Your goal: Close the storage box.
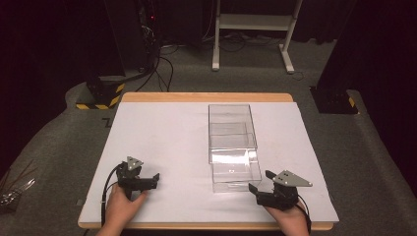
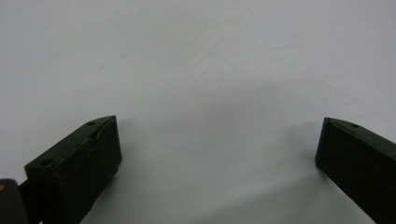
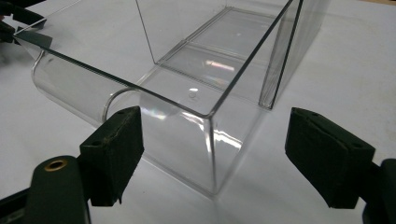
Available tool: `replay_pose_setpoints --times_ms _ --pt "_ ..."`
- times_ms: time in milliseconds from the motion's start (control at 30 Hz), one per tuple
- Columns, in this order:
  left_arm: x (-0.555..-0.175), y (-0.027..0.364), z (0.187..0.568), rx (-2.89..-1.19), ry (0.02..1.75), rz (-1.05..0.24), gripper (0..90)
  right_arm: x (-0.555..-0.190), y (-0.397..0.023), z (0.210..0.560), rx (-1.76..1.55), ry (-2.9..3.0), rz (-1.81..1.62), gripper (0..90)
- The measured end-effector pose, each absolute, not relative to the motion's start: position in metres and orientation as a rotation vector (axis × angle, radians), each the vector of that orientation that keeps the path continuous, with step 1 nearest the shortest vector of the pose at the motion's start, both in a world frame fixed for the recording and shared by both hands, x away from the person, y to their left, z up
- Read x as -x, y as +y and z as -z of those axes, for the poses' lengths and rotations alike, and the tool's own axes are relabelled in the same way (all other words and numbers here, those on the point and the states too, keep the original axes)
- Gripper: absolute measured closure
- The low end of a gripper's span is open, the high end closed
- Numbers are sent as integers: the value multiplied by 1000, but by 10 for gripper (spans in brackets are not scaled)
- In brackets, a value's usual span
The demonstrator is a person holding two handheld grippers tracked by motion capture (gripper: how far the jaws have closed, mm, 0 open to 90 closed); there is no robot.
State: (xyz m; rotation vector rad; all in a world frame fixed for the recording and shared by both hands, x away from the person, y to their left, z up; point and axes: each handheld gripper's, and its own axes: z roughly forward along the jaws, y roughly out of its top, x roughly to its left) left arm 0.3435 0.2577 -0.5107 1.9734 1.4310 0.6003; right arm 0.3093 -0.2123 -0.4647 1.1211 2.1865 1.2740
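A clear plastic box (image 1: 230,123) stands on the white tabletop (image 1: 162,132), and its clear drawer (image 1: 236,173) is pulled partway out toward me. My right gripper (image 1: 260,180) sits at the drawer's near right corner. In the right gripper view, that corner of the drawer (image 3: 187,135) lies between the jaws of the right gripper (image 3: 215,123), which stand wide apart, and neither pad presses on it. My left gripper (image 1: 156,180) rests low over the bare table at the near left. The left gripper (image 2: 217,140) is open, with nothing between its jaws.
Beyond the table's wooden far edge (image 1: 206,97) lies grey floor with cables. A white frame's legs (image 1: 215,59) and black stands with yellow-black tape (image 1: 101,96) are there too. Some thin tools (image 1: 11,191) lie on the floor at the left.
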Motion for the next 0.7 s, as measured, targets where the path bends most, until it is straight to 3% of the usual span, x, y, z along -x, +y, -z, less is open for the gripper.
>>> replay_pose_setpoints --times_ms 700 --pt "-343 258 511 -1974 1431 -601 5 -319 -200 471 -1118 2190 -1240 186"
